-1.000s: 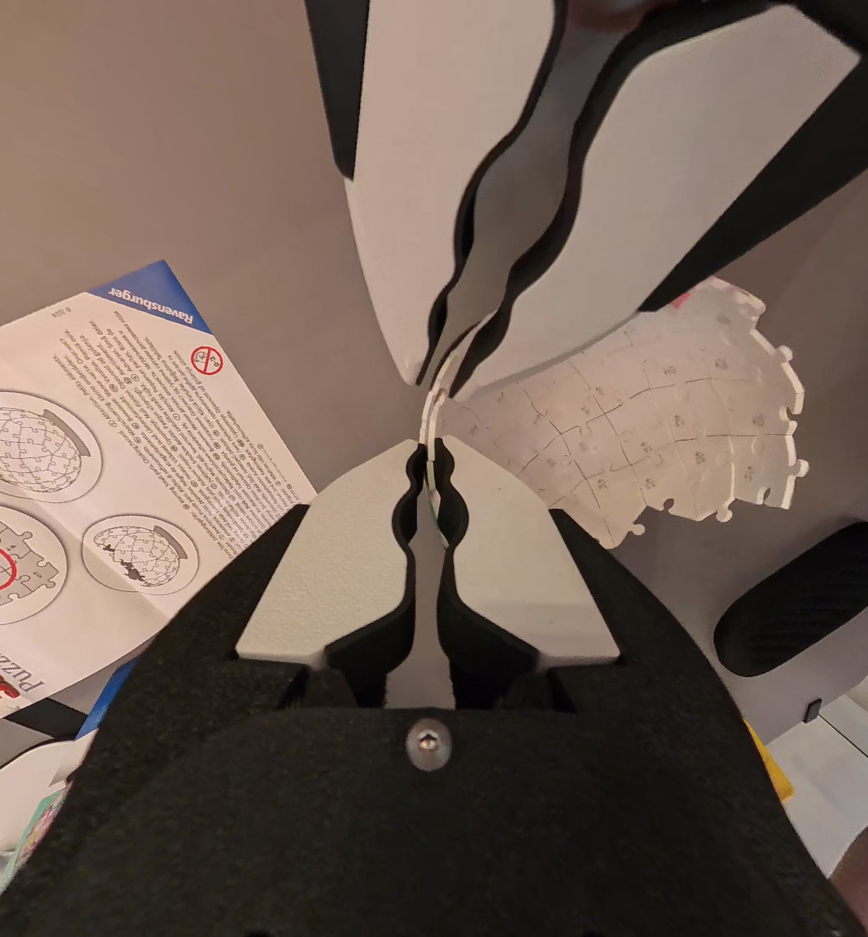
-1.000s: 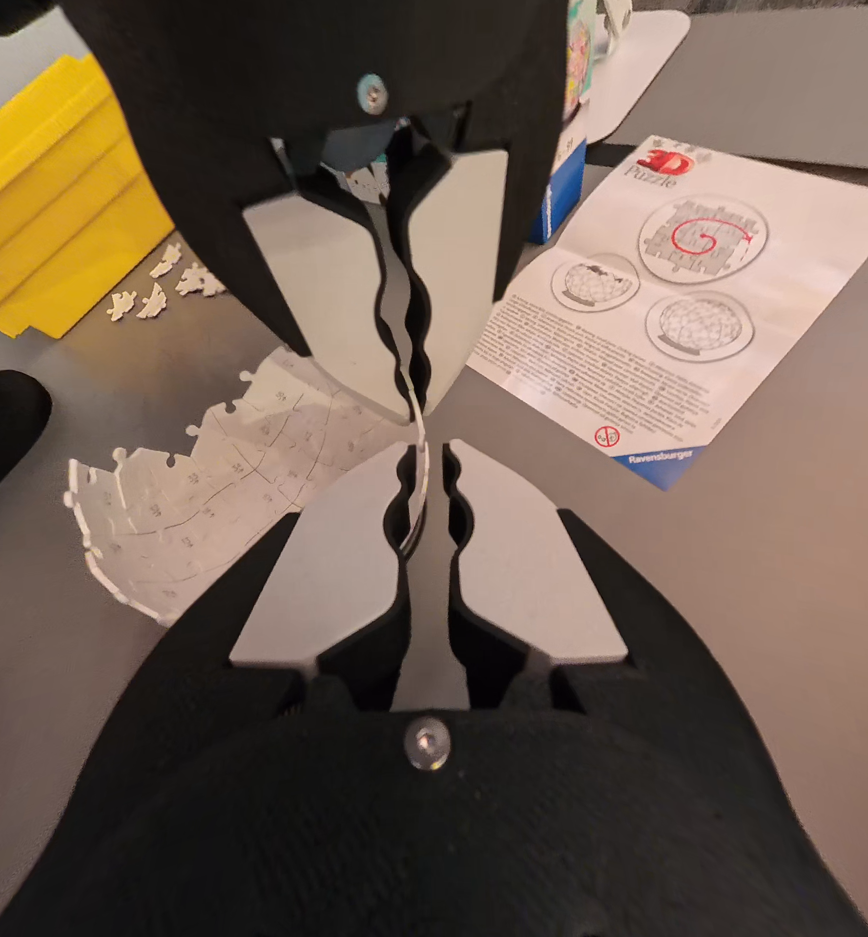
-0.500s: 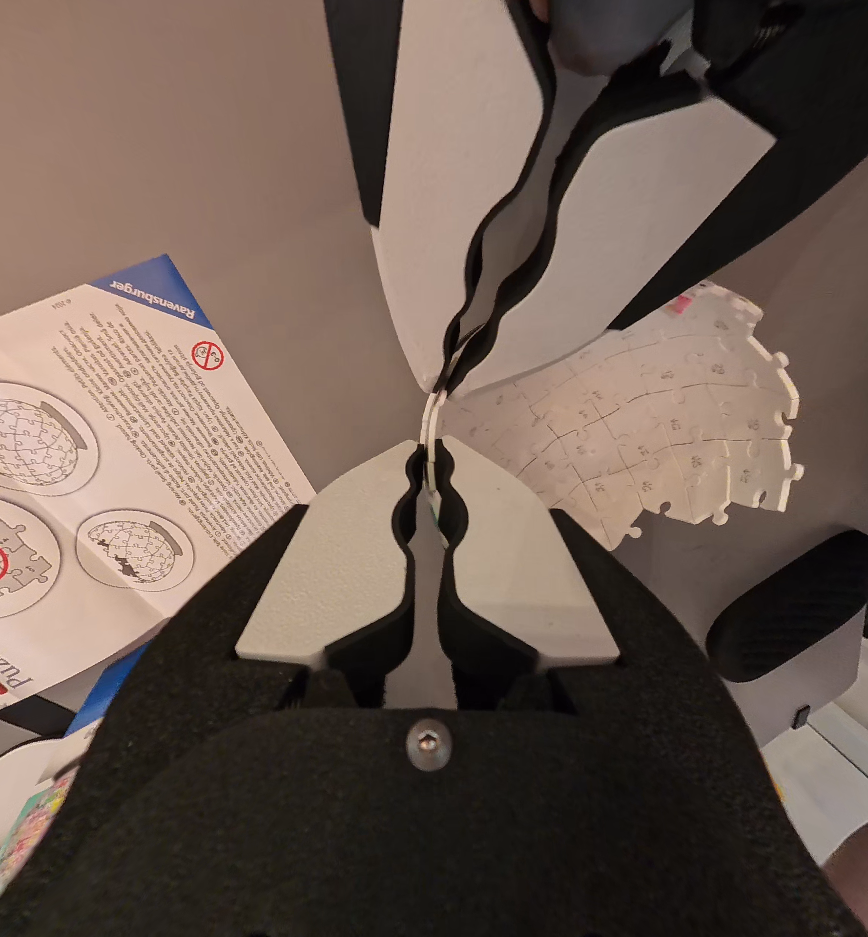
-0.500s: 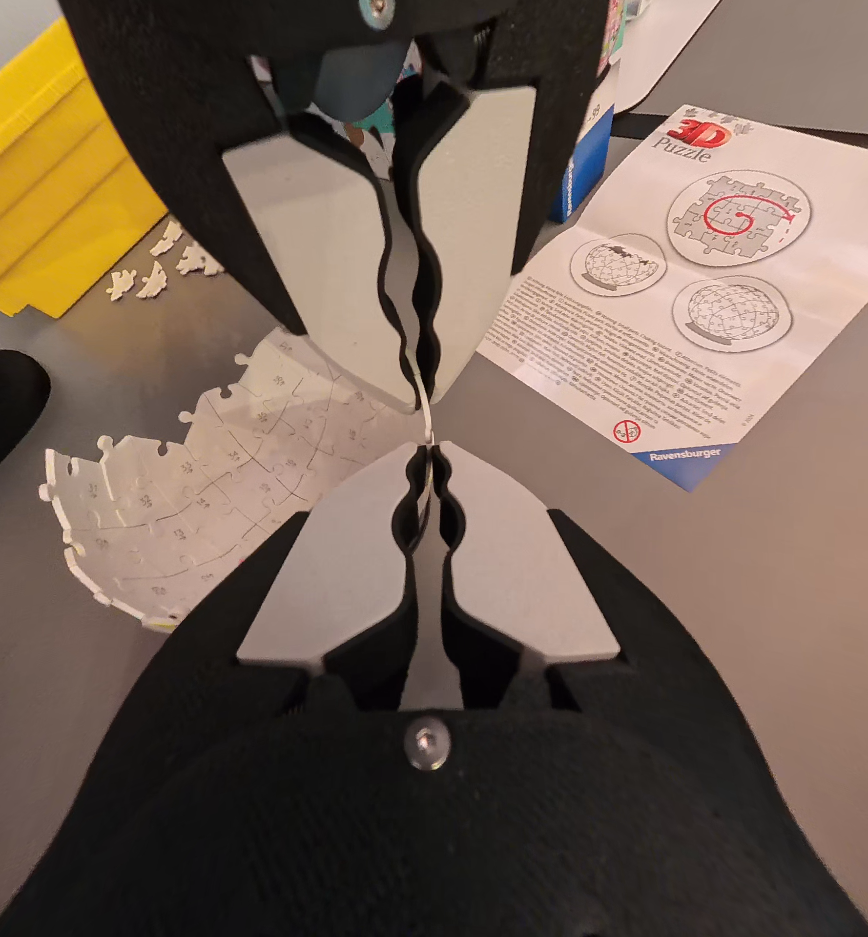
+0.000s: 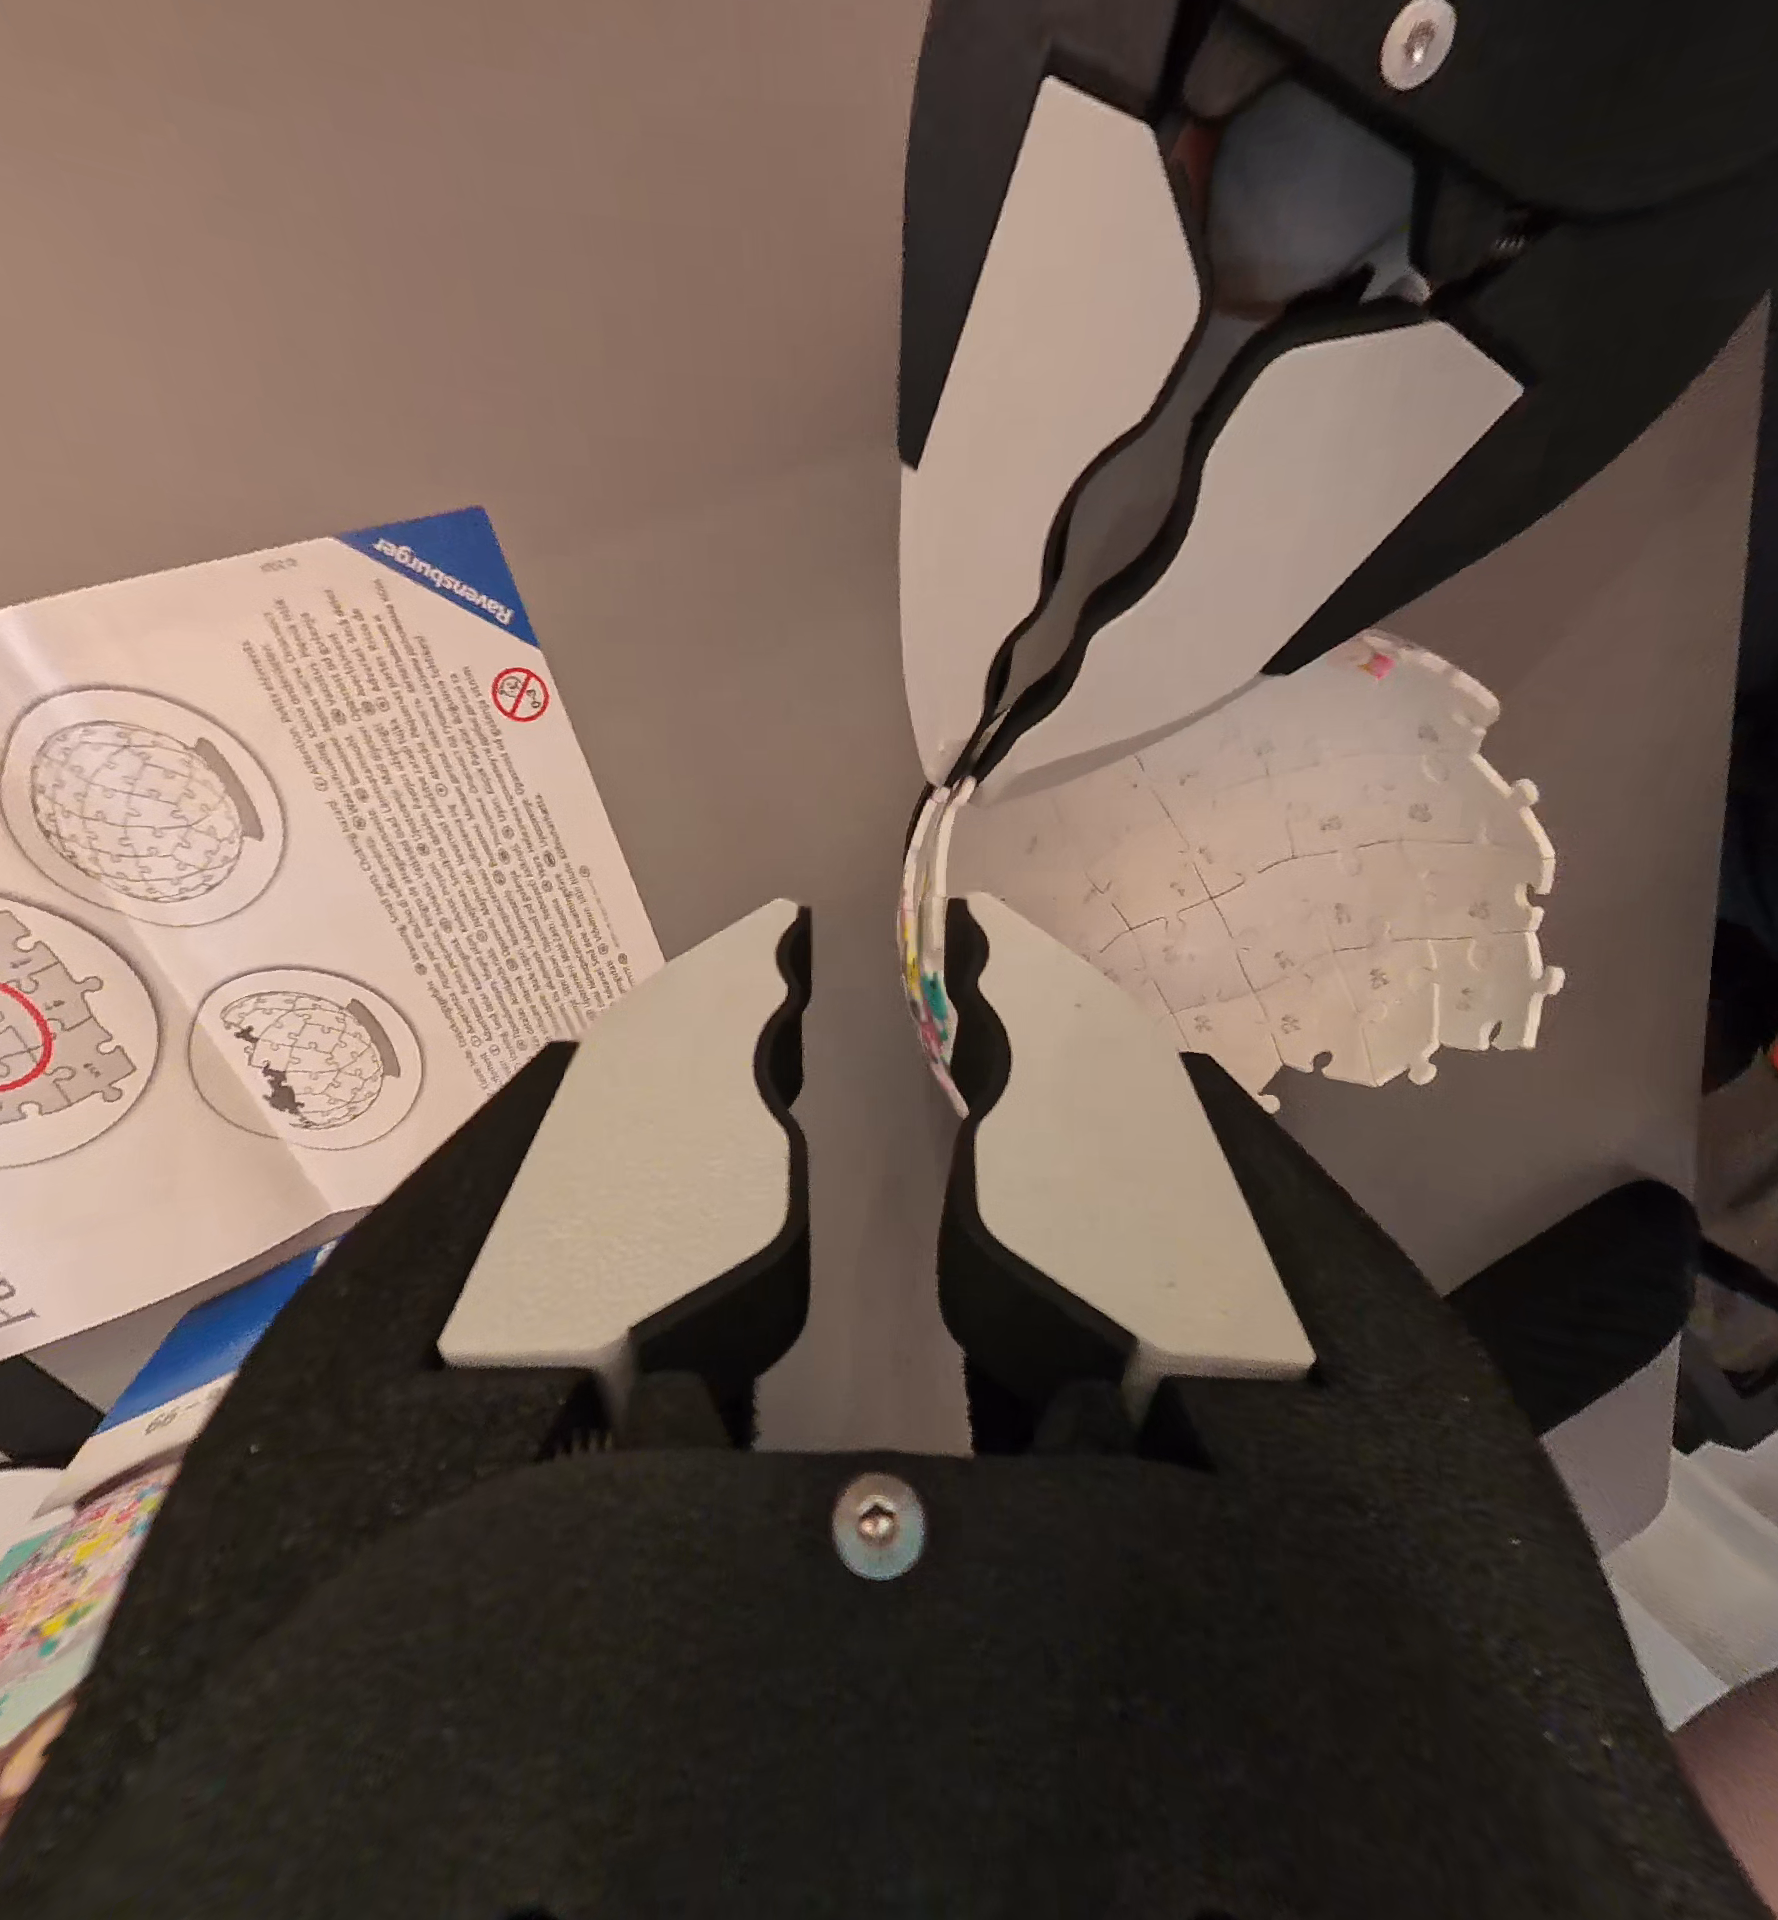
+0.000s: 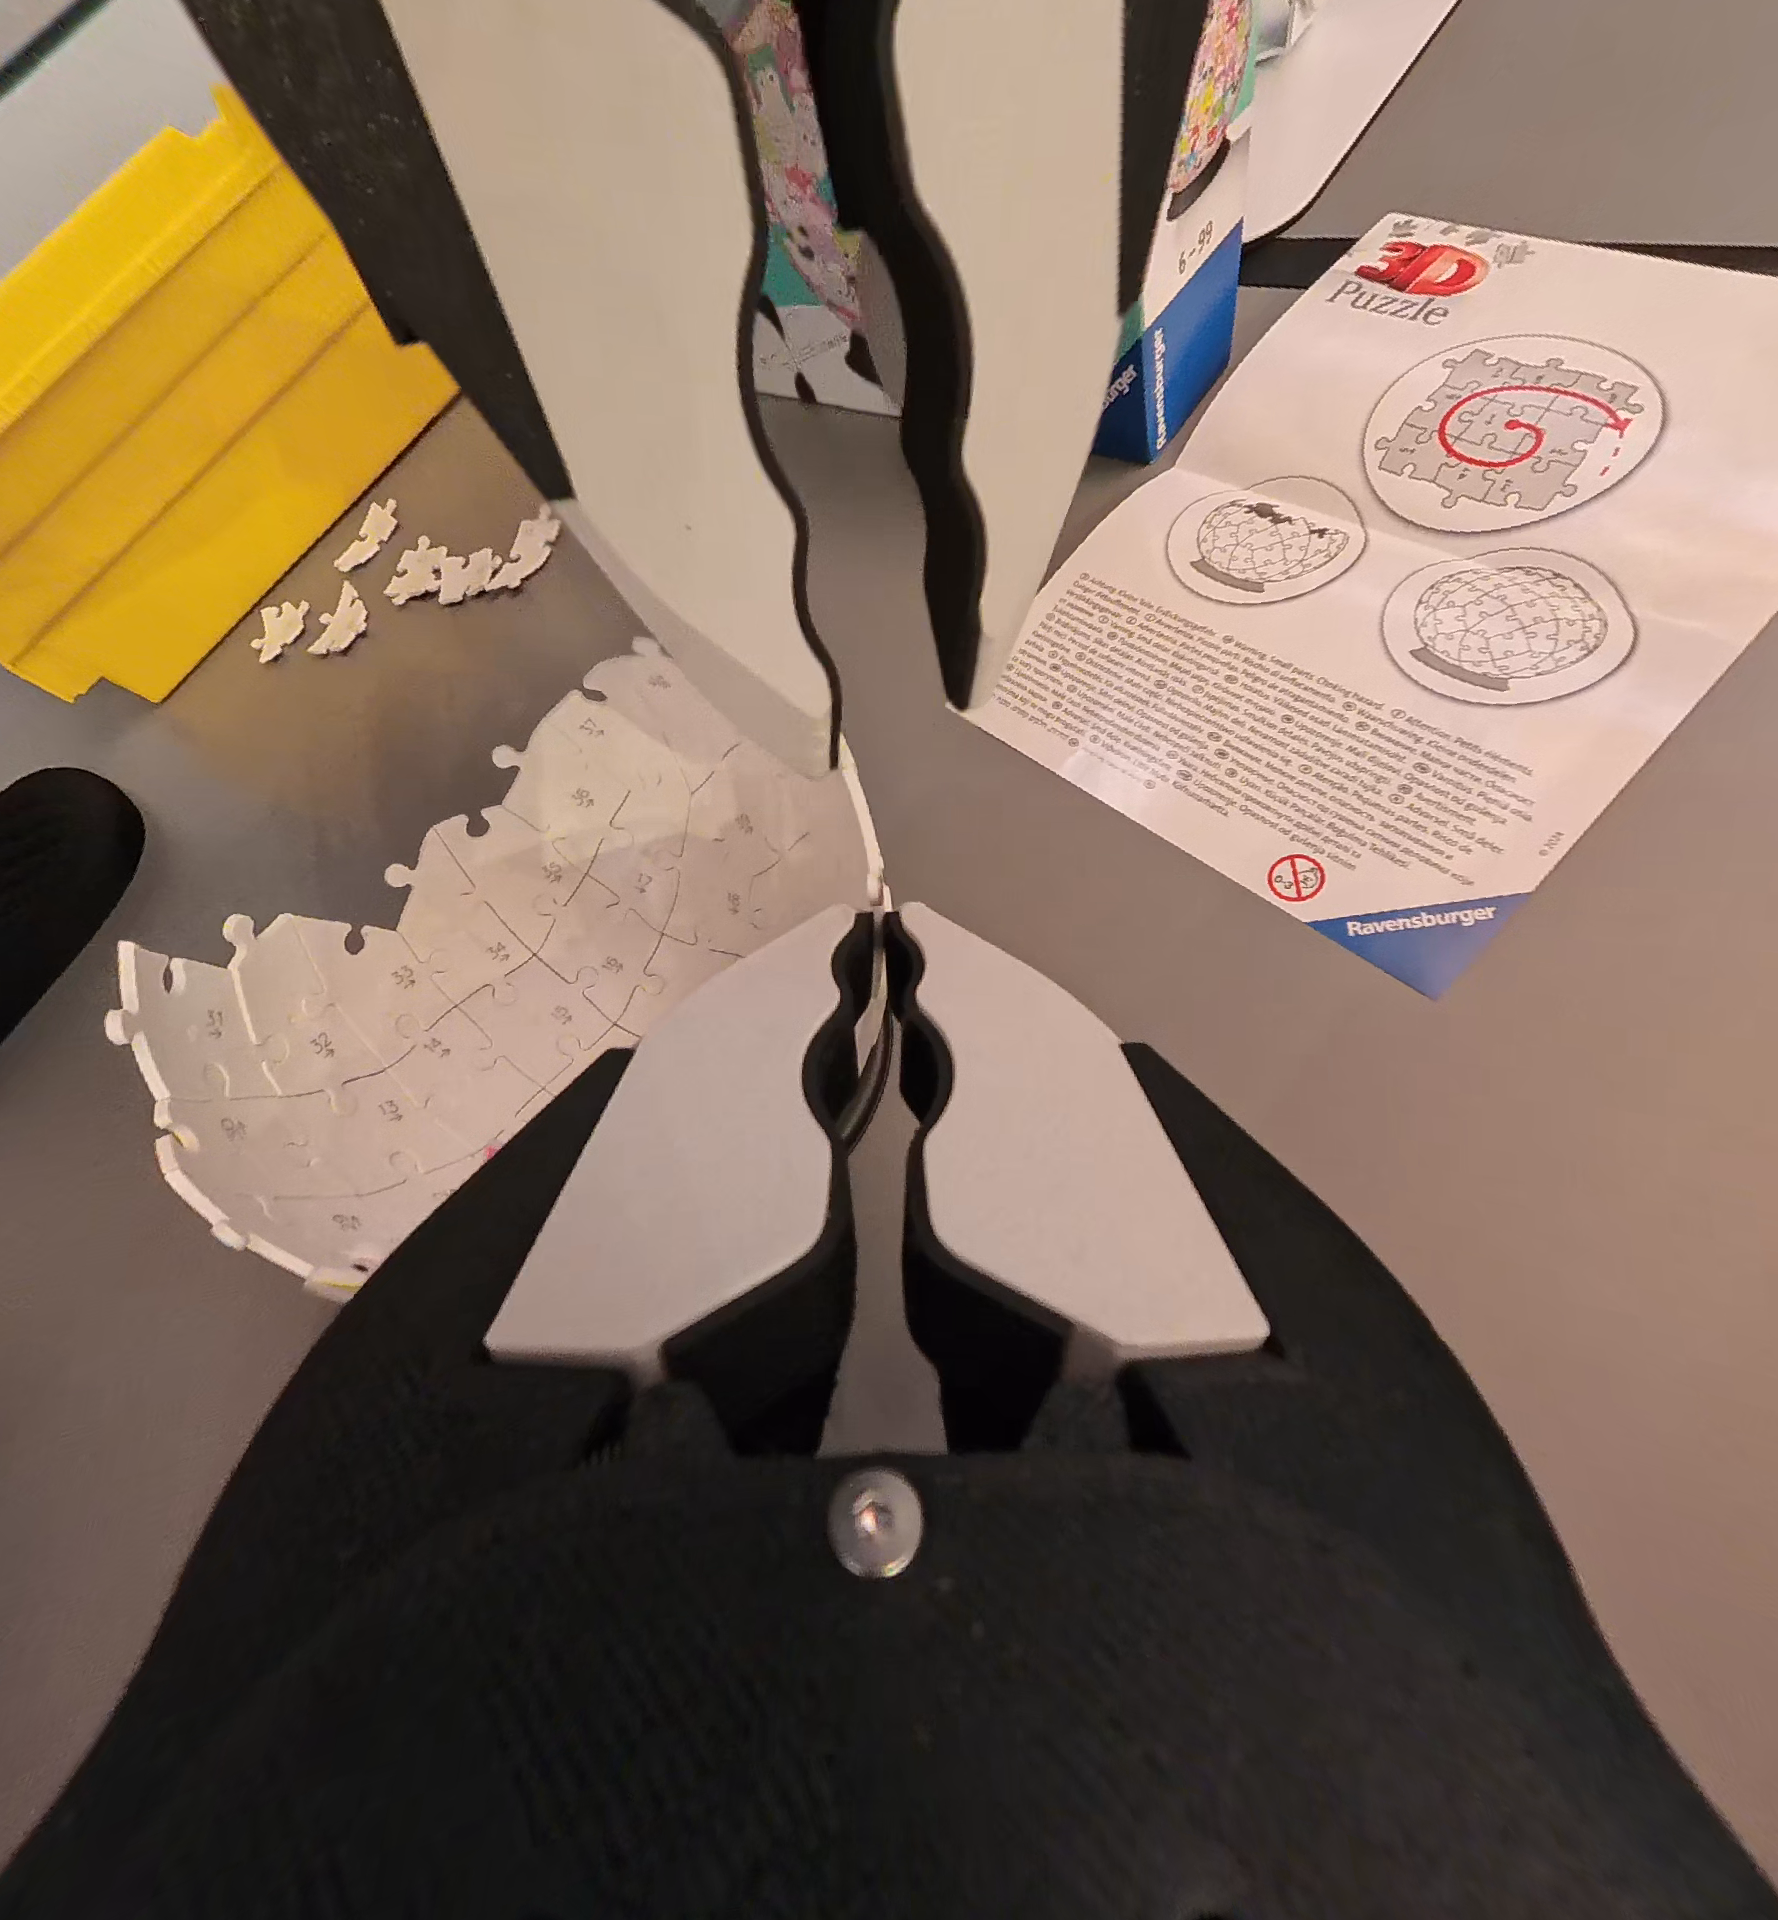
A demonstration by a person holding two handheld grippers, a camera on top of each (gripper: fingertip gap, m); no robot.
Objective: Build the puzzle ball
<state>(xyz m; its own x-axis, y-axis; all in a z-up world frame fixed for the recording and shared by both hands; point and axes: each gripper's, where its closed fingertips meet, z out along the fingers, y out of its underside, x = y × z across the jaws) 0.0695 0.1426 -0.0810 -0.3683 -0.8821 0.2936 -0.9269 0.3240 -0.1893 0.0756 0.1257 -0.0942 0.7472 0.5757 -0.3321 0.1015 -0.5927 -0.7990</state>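
my right gripper [image 6: 869,920] is closed on the rim of the shell [image 6: 511,966], the half-built puzzle ball, with the thin wall pinched between the fingertips. i judge this grip carries the shell so it hangs above the table [image 6: 1487,1195] with its white numbered inside turned toward the cameras.

my left gripper [image 5: 880,914] stands open. its right finger [image 5: 1061,1101] lies against the same rim just beside the right gripper's pinch; the left finger is clear, so it holds nothing. in the right wrist view its jaws show a plain gap. i read this as a release, or a pause before a re-grip, with the right gripper alone supporting the work.

loose pieces [image 6: 417,571] lie near the yellow bin [image 6: 137,416], well apart from the shell, presumably kept there for pickup. the leaflet [image 6: 1384,623] lies flat beside the work area, diagrams up, and the box [image 6: 1176,343] stands behind it.

risk: a single rim pinch may let the shell swing or joints part.
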